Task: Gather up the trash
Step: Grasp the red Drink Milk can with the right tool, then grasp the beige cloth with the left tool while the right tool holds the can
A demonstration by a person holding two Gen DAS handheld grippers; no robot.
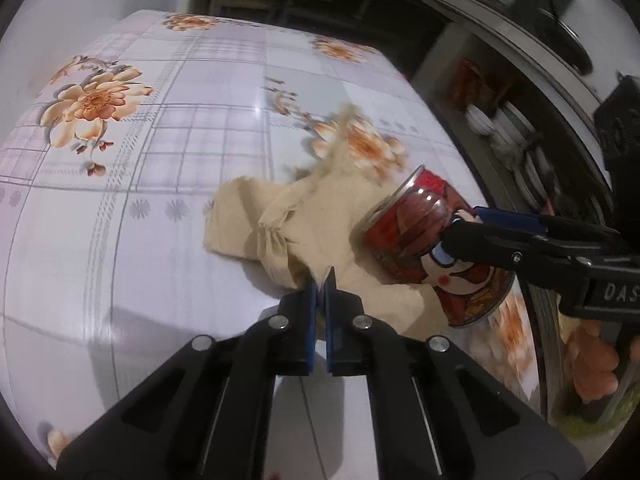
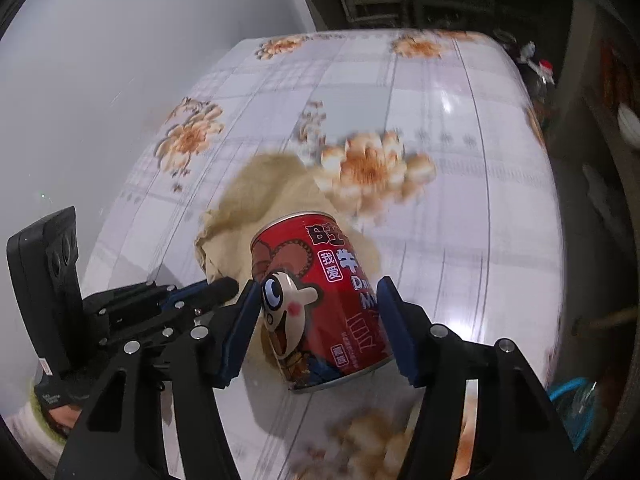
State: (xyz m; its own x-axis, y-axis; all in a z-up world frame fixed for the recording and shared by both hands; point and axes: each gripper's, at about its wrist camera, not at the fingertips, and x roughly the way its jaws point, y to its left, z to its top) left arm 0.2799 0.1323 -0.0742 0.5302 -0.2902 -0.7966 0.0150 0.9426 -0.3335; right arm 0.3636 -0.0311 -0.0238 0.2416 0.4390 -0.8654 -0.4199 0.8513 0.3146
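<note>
A crumpled beige paper napkin (image 1: 320, 220) lies on the floral tablecloth (image 1: 160, 160). My left gripper (image 1: 319, 280) is shut on the napkin's near edge. A red drink can (image 2: 320, 300) with a cartoon face is held tilted between the blue pads of my right gripper (image 2: 316, 312), over the napkin (image 2: 256, 200). In the left wrist view the can (image 1: 420, 240) and the right gripper (image 1: 460, 232) are at the right. The left gripper (image 2: 224, 286) shows at the left in the right wrist view, its tips at the napkin.
The table's right edge (image 1: 460, 140) borders a dark shelf with white dishes (image 1: 480, 120). A bottle with a red cap (image 2: 544, 68) stands beyond the table's far right corner. A white wall (image 2: 120, 60) is at the left.
</note>
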